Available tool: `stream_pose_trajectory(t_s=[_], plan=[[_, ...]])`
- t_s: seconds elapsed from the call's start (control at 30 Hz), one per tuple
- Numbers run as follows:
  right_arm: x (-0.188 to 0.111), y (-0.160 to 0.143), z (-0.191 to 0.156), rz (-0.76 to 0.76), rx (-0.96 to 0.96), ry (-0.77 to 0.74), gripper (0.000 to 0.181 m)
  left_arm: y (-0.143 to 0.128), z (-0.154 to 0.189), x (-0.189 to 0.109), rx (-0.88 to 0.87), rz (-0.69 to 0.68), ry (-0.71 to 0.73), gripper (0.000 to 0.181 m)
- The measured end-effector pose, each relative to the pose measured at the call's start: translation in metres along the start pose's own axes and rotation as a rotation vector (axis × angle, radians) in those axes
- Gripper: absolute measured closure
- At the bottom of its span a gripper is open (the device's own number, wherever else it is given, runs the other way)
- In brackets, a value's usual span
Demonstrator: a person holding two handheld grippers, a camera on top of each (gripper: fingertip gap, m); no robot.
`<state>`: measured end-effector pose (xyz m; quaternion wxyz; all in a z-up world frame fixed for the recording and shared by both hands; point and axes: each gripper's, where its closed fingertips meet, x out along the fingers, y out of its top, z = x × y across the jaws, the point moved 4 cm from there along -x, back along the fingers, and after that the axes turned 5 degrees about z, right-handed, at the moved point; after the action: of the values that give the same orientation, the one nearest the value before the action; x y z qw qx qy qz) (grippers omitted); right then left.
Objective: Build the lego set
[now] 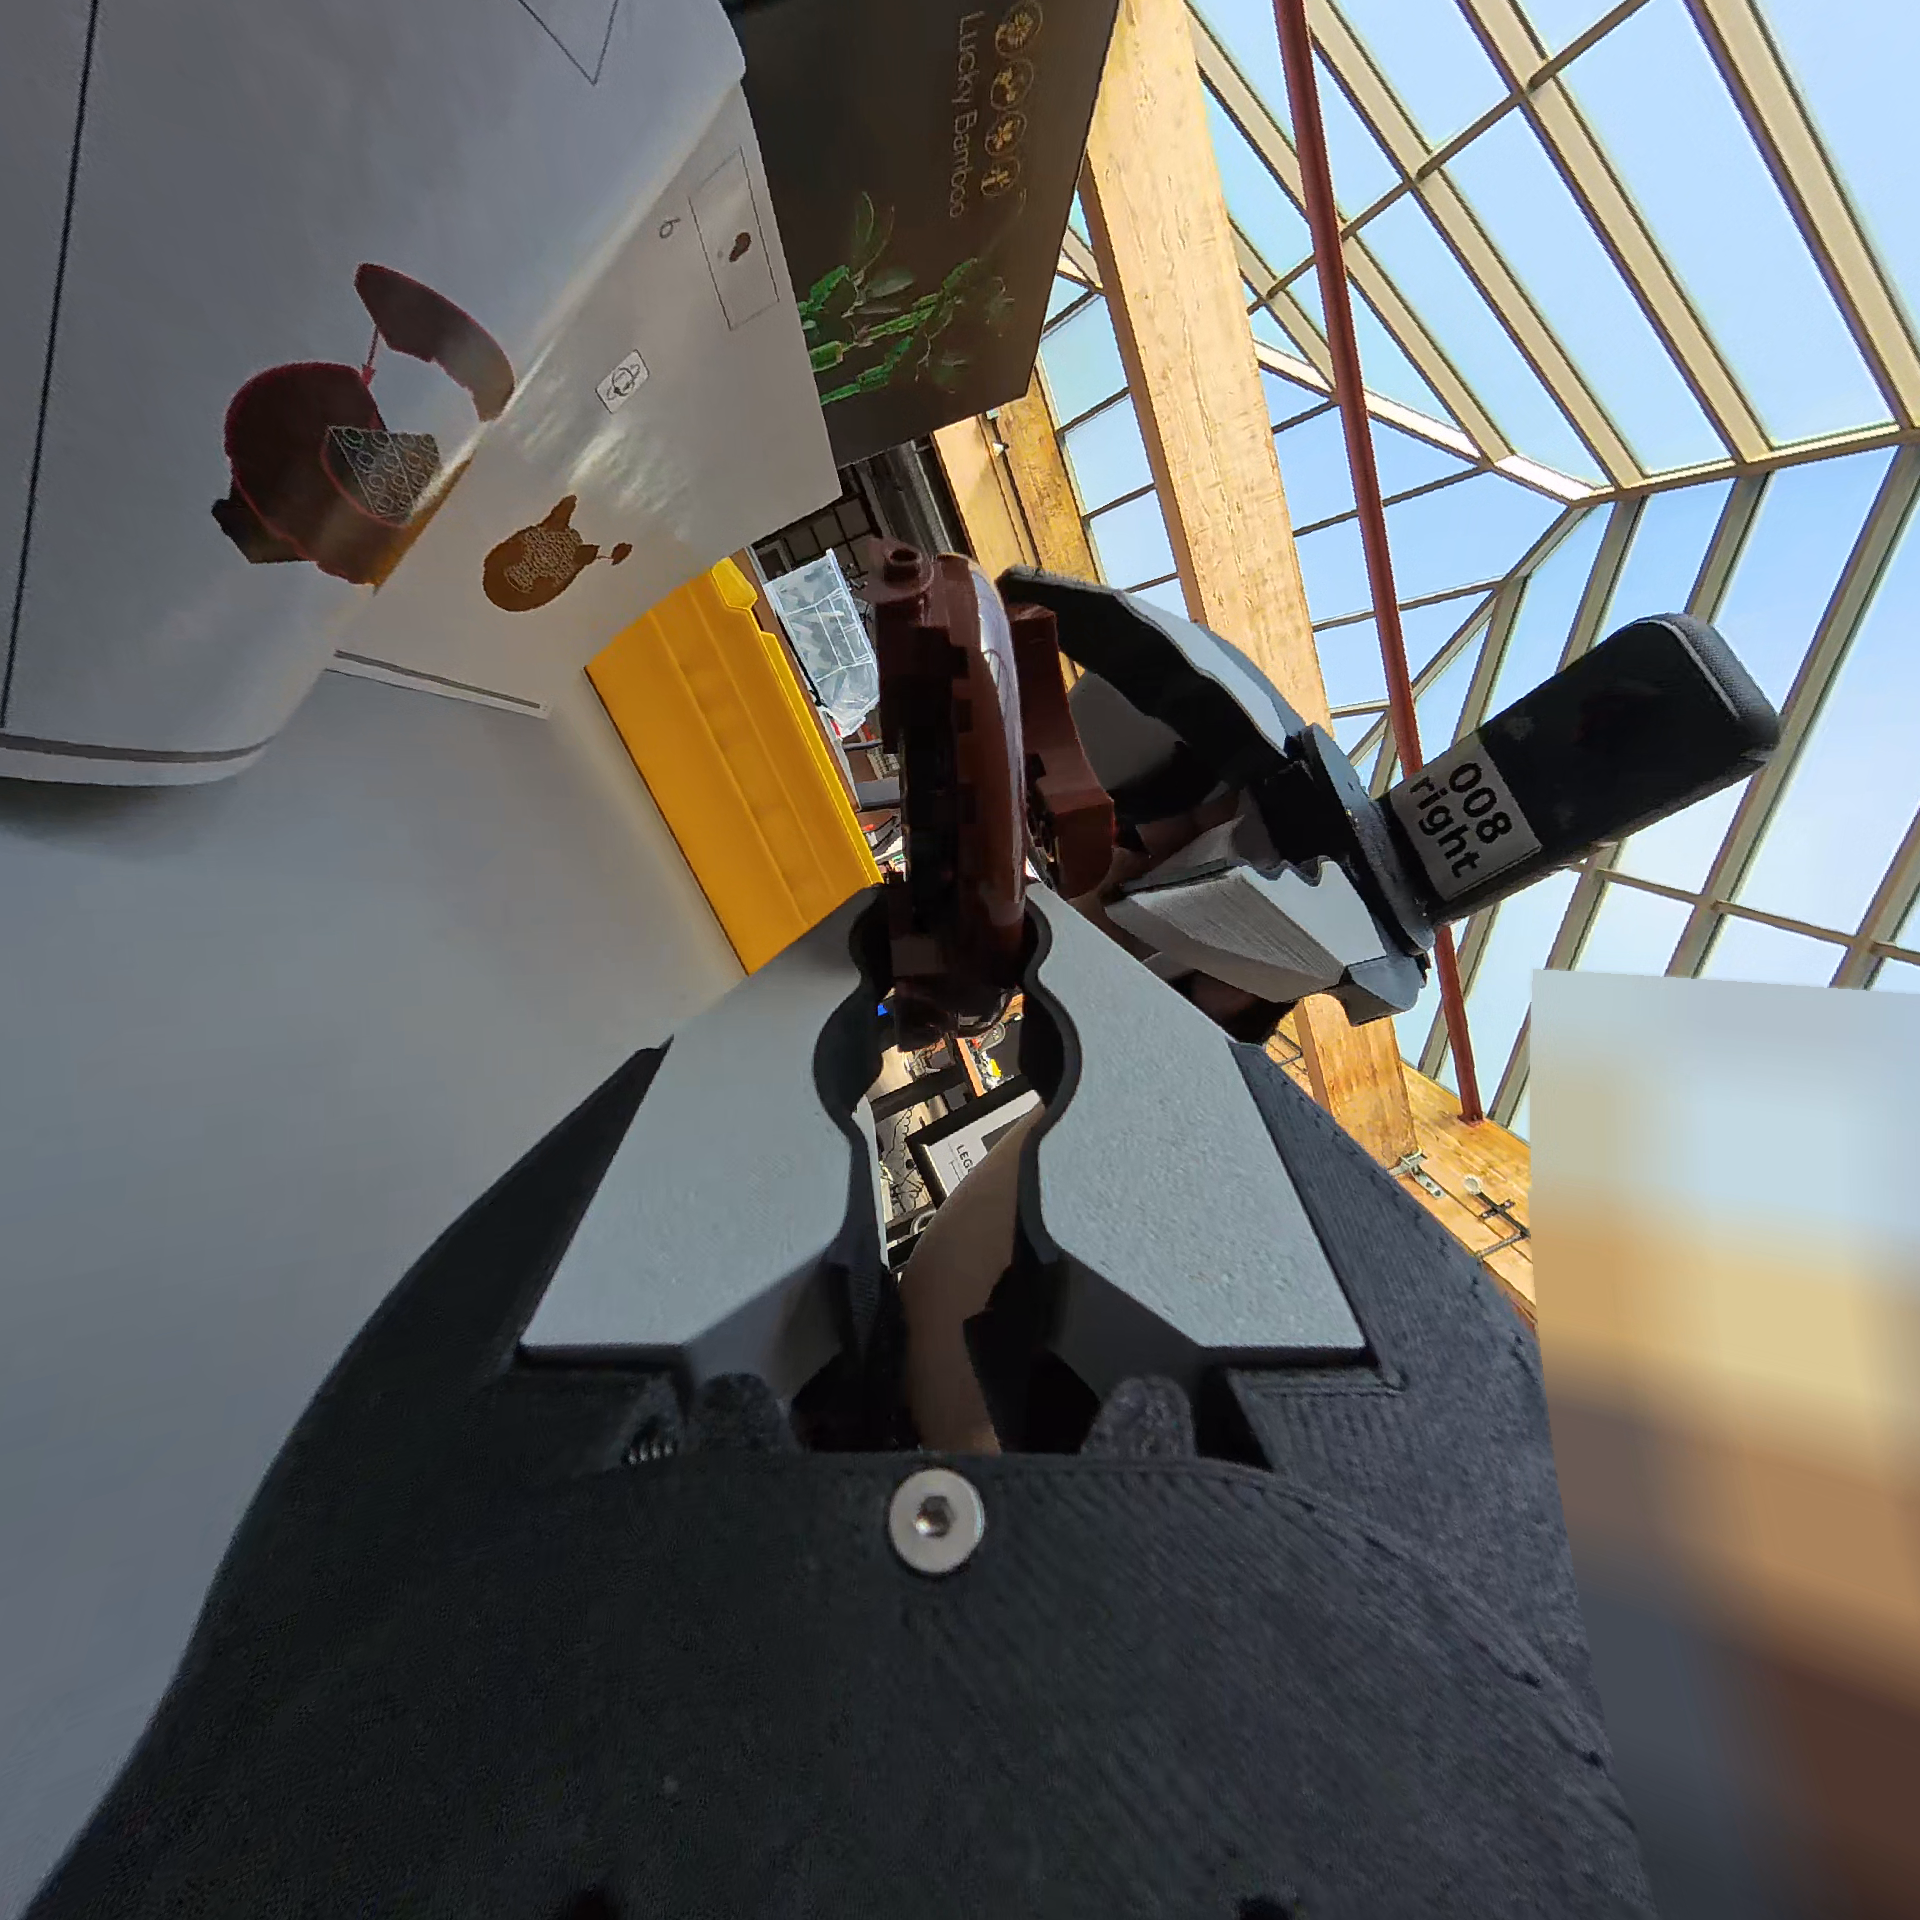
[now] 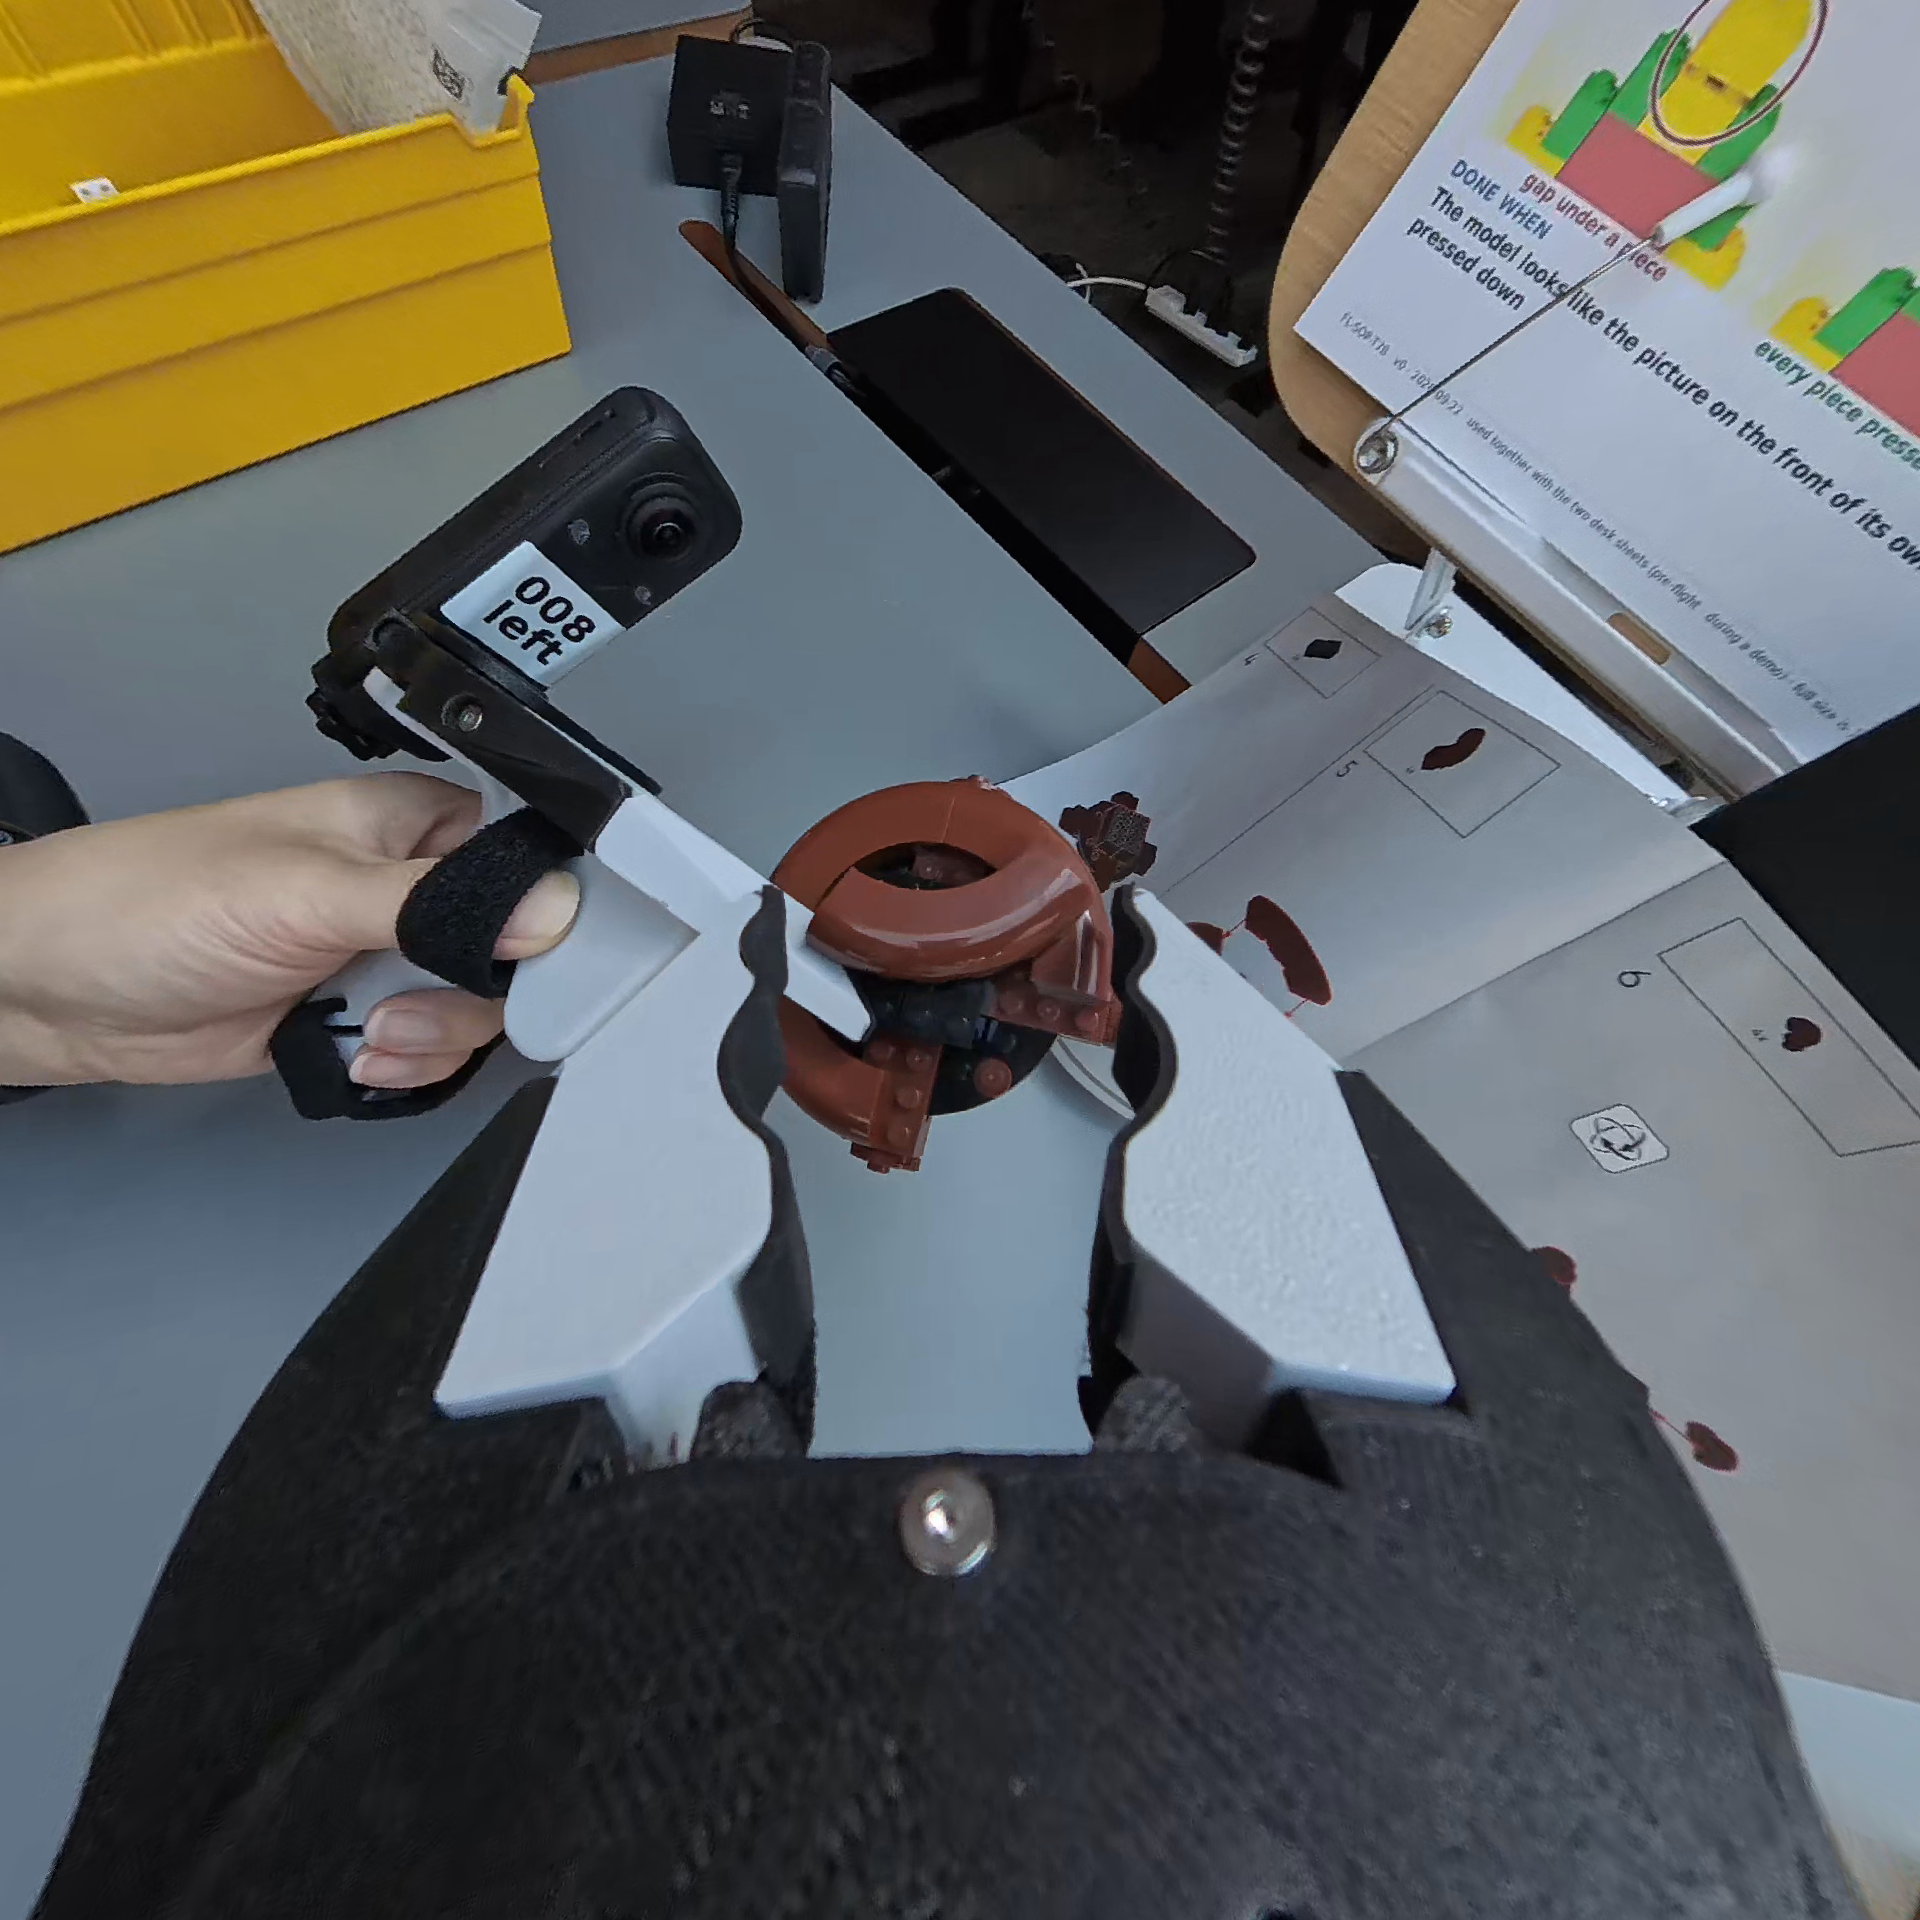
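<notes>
A round brown Lego model with a glossy ring on top is held above the grey table. My left gripper is shut on the model's lower edge. In the right wrist view it reaches in from the left, one white finger lying across the model's side. My right gripper is open, its jaws wide on either side of the model. In the left wrist view the right gripper straddles a curved brown piece on the model. I cannot tell whether its pads touch it.
The open instruction booklet lies just right of the model. A yellow bin stands at the back left. A black flat device and a charger lie behind. A sheet on a stand is at the back right. A hand holds the left gripper. My two grippers' fingertips are within a few centimetres of each other.
</notes>
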<state>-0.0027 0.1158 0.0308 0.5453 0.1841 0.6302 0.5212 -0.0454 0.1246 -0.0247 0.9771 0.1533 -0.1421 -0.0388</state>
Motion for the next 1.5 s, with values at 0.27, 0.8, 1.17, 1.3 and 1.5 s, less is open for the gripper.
stream_pose_trajectory(t_s=[0.27, 0.8, 1.17, 1.3, 1.5], plan=[[0.001, -0.002, 0.001, -0.013, 0.025, -0.001, 0.126, -0.001, 0.001, 0.001, 0.003, -0.002, 0.000, 0.163], [-0.020, 0.007, 0.004, 0.021, -0.126, 0.004, 0.127, 0.015, 0.007, -0.008, -0.069, 0.063, -0.069, 0.162], [-0.015, -0.005, -0.001, -0.061, -0.225, 0.033, 0.126, 0.010, 0.007, -0.004, -0.144, 0.066, -0.130, 0.163], [-0.022, -0.007, -0.003, -0.081, -0.272, 0.043, 0.126, 0.005, 0.008, 0.000, -0.156, 0.033, -0.161, 0.163], [-0.037, -0.005, 0.000, -0.081, -0.279, 0.047, 0.126, -0.002, 0.015, 0.006, -0.128, -0.026, -0.201, 0.163]])
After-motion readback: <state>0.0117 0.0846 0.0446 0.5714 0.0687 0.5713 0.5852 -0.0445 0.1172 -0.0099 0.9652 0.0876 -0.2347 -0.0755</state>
